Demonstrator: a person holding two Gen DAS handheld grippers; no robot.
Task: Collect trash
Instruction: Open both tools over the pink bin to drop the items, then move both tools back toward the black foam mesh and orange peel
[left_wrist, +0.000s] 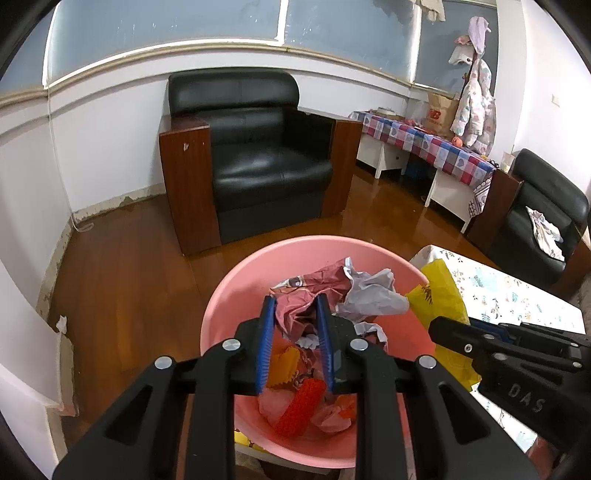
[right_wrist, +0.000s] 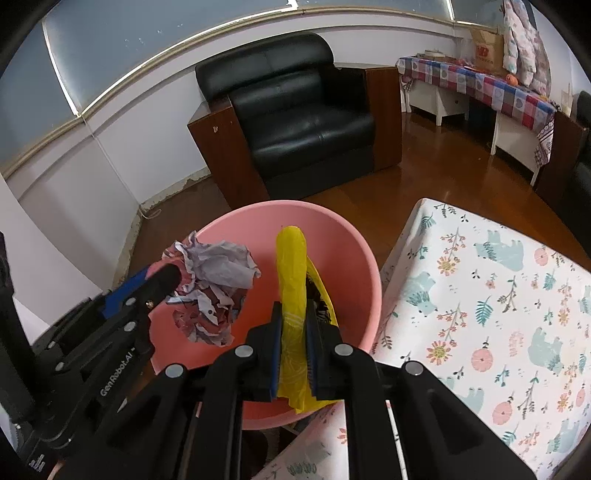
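Observation:
A pink plastic bin (left_wrist: 236, 280) (right_wrist: 343, 243) stands below both grippers. My left gripper (left_wrist: 295, 306) is shut on a crumpled red, pink and white paper ball (left_wrist: 369, 291) (right_wrist: 218, 280) and holds it over the bin. Under it in the bin lie orange and red scraps (left_wrist: 299, 402). My right gripper (right_wrist: 294, 314) is shut on a yellow plastic bag (right_wrist: 291, 266) (left_wrist: 439, 291), held over the bin's right side. The right gripper shows at the lower right of the left wrist view (left_wrist: 443, 328). The left gripper shows at the left of the right wrist view (right_wrist: 168, 275).
A table with a floral cloth (right_wrist: 491, 295) (left_wrist: 517, 295) stands right of the bin. A black leather armchair (left_wrist: 255, 158) (right_wrist: 303, 114) is beyond, on the wooden floor. A bench with a checked cloth (left_wrist: 432, 147) and a second armchair (left_wrist: 539, 218) are at the right.

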